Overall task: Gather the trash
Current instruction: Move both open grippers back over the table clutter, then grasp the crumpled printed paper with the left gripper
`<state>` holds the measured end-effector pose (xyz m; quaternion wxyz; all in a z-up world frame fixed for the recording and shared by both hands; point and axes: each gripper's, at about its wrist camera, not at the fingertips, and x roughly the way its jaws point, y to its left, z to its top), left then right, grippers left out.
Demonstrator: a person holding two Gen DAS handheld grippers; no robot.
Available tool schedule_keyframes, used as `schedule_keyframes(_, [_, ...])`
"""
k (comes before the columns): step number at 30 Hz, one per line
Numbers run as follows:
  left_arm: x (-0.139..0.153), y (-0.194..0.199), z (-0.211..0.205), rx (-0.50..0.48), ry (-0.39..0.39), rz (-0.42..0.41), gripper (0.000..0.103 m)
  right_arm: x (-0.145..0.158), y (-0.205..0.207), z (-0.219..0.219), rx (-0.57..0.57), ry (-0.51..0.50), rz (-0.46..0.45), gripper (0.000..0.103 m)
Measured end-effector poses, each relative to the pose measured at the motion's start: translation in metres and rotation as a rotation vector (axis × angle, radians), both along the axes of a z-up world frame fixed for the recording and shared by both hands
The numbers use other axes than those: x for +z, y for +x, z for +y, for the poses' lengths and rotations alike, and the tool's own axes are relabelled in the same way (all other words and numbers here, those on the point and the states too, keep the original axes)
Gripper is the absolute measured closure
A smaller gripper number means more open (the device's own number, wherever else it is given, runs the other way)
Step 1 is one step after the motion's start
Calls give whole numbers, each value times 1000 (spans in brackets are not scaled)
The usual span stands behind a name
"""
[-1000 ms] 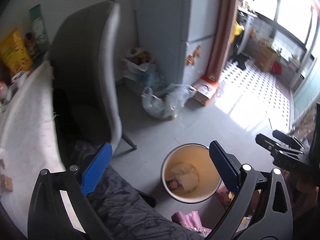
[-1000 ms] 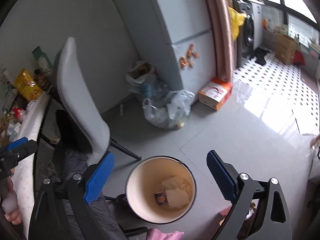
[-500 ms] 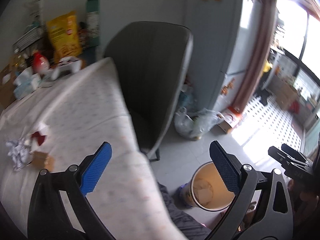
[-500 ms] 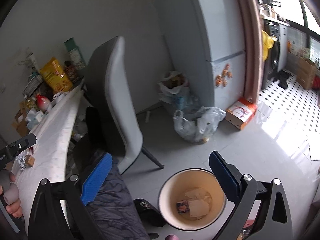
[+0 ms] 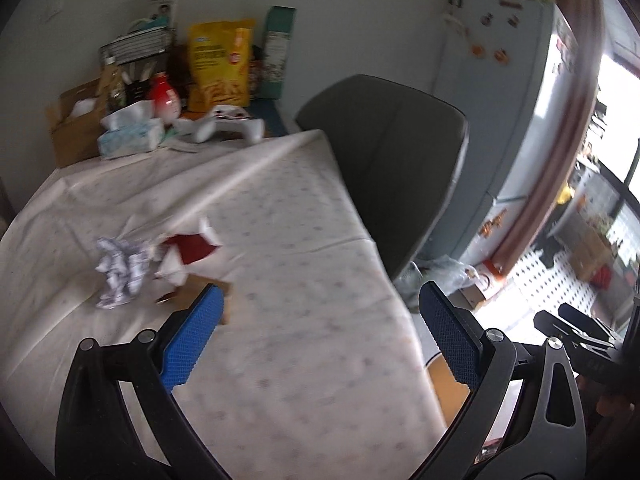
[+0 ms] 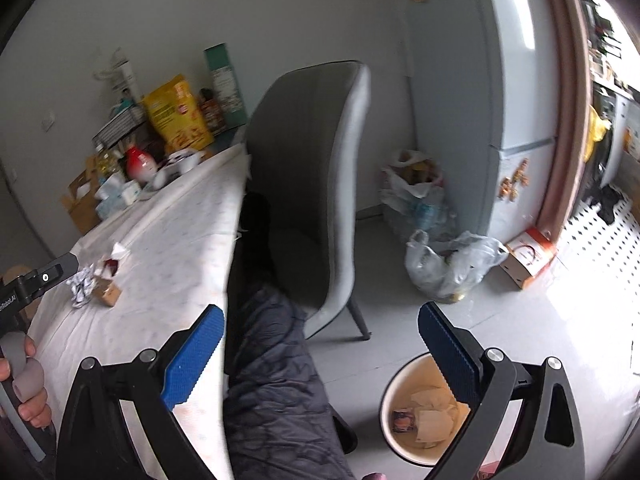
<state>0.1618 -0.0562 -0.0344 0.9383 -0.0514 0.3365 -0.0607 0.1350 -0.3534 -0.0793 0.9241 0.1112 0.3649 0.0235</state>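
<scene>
Trash lies on the white tablecloth (image 5: 300,240): a crumpled white paper (image 5: 118,268), a red and white wrapper (image 5: 188,248) and a small brown cardboard piece (image 5: 192,300). My left gripper (image 5: 320,340) is open and empty above the table, just right of the trash. My right gripper (image 6: 320,352) is open and empty over the floor by the table edge. The round trash bin (image 6: 424,412) with paper inside stands on the floor under its right finger. The trash also shows in the right wrist view (image 6: 92,280).
A grey chair (image 6: 312,184) stands at the table with a dark jacket (image 6: 272,380) on it. Tissue pack (image 5: 128,136), yellow bag (image 5: 220,64), game controller (image 5: 224,124) and boxes sit at the table's far end. Plastic bags (image 6: 448,264) lie by the fridge (image 6: 512,80).
Both grippers swung left and up from the bin toward the table. The left one now faces the trash on the tablecloth. Both stayed open.
</scene>
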Motion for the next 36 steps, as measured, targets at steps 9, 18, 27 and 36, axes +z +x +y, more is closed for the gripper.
schedule_keyframes(9, [-5, -11, 68, 111, -45, -7, 6, 7, 12, 67, 106, -23, -3, 8])
schedule_keyframes(18, [-12, -11, 122, 207, -58, 9, 6, 9, 26, 122, 191, -30, -3, 8])
schedule_keyframes(27, [-24, 12, 154, 271, -53, 34, 6, 12, 36, 151, 245, -27, -1, 8])
schedule_keyframes(36, [-58, 41, 174, 285, -126, 88, 6, 5, 45, 157, 245, -49, 20, 8])
